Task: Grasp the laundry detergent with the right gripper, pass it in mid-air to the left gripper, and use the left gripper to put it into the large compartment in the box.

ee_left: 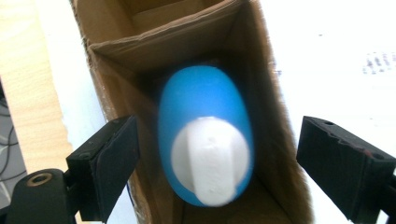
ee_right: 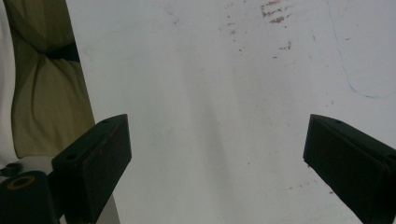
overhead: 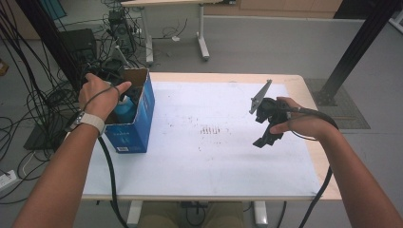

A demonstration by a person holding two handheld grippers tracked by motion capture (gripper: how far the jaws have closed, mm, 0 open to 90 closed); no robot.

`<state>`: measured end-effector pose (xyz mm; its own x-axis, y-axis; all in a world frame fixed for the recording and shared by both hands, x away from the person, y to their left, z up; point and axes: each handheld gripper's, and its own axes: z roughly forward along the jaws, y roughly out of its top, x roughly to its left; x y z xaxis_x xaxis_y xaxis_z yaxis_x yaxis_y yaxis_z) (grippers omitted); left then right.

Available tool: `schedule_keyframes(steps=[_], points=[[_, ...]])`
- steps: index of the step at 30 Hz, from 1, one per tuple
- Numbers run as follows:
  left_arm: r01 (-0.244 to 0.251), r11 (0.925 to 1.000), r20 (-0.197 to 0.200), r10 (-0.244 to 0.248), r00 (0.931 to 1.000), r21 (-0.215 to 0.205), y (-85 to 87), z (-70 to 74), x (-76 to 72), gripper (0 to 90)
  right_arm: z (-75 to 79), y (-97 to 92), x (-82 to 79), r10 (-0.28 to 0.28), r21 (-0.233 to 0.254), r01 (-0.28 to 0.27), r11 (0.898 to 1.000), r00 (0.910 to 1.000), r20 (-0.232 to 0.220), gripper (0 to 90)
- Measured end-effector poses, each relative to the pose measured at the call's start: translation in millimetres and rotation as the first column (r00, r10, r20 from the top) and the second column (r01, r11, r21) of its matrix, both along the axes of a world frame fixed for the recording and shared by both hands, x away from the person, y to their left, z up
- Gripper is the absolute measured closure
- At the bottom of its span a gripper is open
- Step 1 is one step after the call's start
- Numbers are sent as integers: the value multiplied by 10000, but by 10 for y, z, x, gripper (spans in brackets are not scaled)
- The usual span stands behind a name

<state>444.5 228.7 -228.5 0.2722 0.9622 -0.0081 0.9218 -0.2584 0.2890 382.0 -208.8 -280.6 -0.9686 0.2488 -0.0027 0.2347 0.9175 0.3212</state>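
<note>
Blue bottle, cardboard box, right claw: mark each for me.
Blue bottle (ee_left: 205,116), left gripper view, on its blue body.
Cardboard box (overhead: 142,114), high view, on its blue side wall.
Right claw (ee_right: 217,163), right gripper view, midway between its jaws.

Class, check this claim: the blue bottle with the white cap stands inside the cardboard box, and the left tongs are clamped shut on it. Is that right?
Not quite. The blue bottle with its white cap does stand inside the cardboard box, but the left tongs are open: the left gripper view shows both jaws spread wide, clear of the bottle on either side.
</note>
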Motion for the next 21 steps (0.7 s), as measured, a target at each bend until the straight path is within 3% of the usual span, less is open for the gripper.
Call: schedule_keyframes(steps=[5, 8, 11, 15, 17, 19, 21], points=[[457, 9990, 343, -457, 9984, -1, -53, 149, -36, 104, 28, -12, -16, -49, -40, 49, 10000, 10000, 49, 75], [820, 9966, 247, -817, 9963, -105, -114, 243, -60, 102, 44, -27, -20, -77, 14, 77, 10000, 9999, 73, 74], [1211, 9926, 435, -1207, 9917, -52, -175, 367, -96, 90, 55, -34, -21, -100, -29, 100, 9999, 9999, 79, 74], [1696, 9855, 774, -1697, 9825, 78, -257, 519, -154, 74, 72, -28, -21, -84, -34, 85, 10000, 9999, 119, 74], [2058, 9786, 924, -2055, 9743, 61, -296, 599, -195, 67, 78, -26, -24, -65, -38, 65, 10000, 9999, 129, 75], [2352, 9719, 837, -2340, 9686, -46, -339, 640, -225, 52, 88, -30, -28, -102, -28, 102, 9999, 9998, 155, 73], [2781, 9606, 981, -2768, 9559, 11, -404, 687, -275, 49, 96, -37, -31, -136, 5, 136, 9999, 9997, 178, 73]])
